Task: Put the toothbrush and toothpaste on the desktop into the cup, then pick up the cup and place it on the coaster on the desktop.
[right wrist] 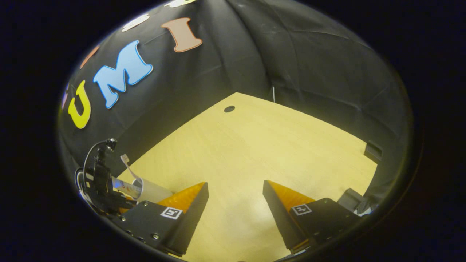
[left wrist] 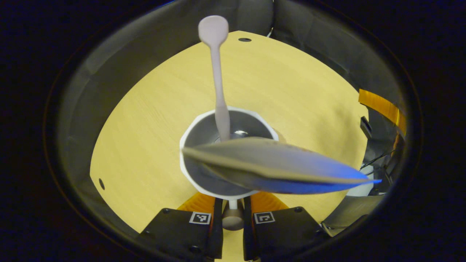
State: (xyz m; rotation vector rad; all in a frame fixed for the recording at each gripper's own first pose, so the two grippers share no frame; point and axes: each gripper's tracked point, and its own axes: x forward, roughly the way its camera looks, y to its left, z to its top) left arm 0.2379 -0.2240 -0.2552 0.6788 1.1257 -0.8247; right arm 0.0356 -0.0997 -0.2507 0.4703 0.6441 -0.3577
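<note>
I look down into the white cup (left wrist: 240,110). A pale toothbrush (left wrist: 218,83) stands in it, head end up and away from me. The grey and blue toothpaste tube (left wrist: 276,163) leans out over its near right rim. My left gripper (left wrist: 233,203) is shut on the cup's near wall. The right gripper view has that gripper (right wrist: 100,185) at far left, holding the tilted cup (right wrist: 153,191) just above the desk, with the toothbrush (right wrist: 127,163) sticking out. My right gripper (right wrist: 235,189) hangs open over bare desk with nothing between its fingers.
The light wooden desk (right wrist: 255,145) has a dark cable hole (right wrist: 229,108) near its far corner. A small black block (right wrist: 373,151) sits at its right edge. Black cloth walls close it in. An orange strip (left wrist: 382,107) and cables lie beyond the desk's right side.
</note>
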